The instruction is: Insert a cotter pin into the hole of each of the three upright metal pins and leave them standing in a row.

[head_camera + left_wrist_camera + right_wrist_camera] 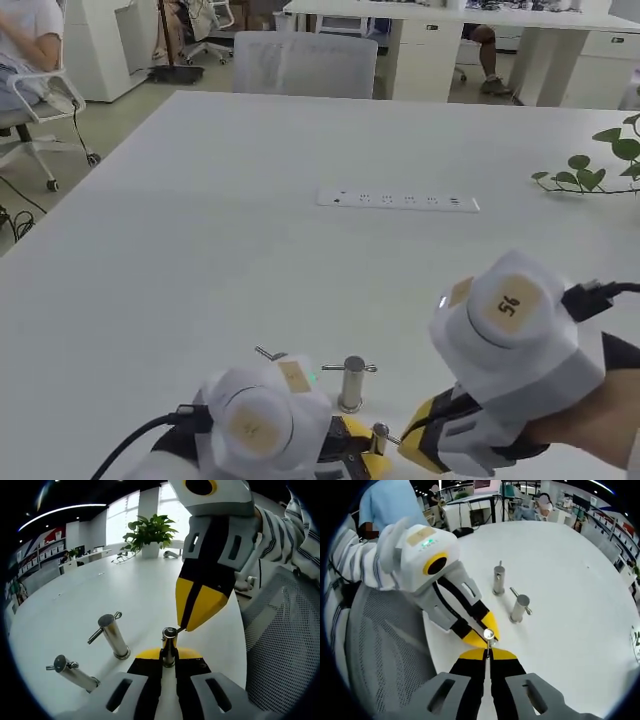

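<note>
My left gripper point(170, 656) is shut on an upright metal pin point(169, 639) near the table's front edge. The right gripper point(488, 652) is shut on a thin cotter pin point(488, 659), whose tip touches the head of that held pin point(489, 634). In the head view the two yellow jaw tips meet at this pin point(380, 436). Two more metal pins stand beyond it, each with a cotter pin through its top: one close by point(114, 636) point(351, 384), the other farther left point(72, 672), half hidden behind the left gripper point(352, 446) in the head view.
A white power strip point(398, 200) lies mid-table. A leafy plant point(600, 165) reaches in from the right edge. A grey chair point(305, 62) stands at the far side, and a mesh chair point(280, 645) sits close behind the near table edge.
</note>
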Available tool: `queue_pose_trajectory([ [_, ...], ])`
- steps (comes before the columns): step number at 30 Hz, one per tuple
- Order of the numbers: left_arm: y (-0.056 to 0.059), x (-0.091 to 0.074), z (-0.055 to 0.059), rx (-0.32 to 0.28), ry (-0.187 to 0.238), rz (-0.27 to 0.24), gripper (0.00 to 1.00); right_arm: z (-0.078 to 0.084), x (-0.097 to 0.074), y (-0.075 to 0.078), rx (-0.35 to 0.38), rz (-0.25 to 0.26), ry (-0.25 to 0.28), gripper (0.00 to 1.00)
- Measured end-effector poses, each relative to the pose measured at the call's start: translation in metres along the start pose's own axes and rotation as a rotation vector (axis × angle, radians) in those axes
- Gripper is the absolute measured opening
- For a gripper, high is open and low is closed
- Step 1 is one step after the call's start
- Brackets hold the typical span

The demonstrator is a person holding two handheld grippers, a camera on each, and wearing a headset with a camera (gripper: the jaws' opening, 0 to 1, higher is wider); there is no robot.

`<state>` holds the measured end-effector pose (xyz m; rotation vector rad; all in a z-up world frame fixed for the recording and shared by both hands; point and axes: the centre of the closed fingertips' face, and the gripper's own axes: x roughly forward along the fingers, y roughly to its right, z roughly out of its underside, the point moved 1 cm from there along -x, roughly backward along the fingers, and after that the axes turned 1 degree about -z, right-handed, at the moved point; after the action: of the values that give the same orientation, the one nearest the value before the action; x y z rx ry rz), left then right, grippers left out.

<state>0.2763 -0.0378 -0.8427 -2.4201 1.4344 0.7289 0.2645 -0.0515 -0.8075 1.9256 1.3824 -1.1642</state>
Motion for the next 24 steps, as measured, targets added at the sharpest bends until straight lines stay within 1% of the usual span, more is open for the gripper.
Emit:
queue_pose_trajectory([
  [6, 0.0027, 0.0018, -0.0017, 0.002, -0.001, 0.005, 0.07, -0.0012, 0.0007, 0.0006, 0.006, 0.001, 0.002, 0.03],
  [18, 0.0028, 0.0020, -0.0019, -0.007, -0.001, 0.002, 0.07, -0.0046, 0.0020, 0.0012, 0.032, 0.005, 0.012, 0.03],
  [24, 0.0028, 0.0019, -0.0019, -0.010, -0.001, 0.002, 0.07, -0.0045, 0.0016, 0.0007, 0.022, 0.009, 0.019, 0.03],
])
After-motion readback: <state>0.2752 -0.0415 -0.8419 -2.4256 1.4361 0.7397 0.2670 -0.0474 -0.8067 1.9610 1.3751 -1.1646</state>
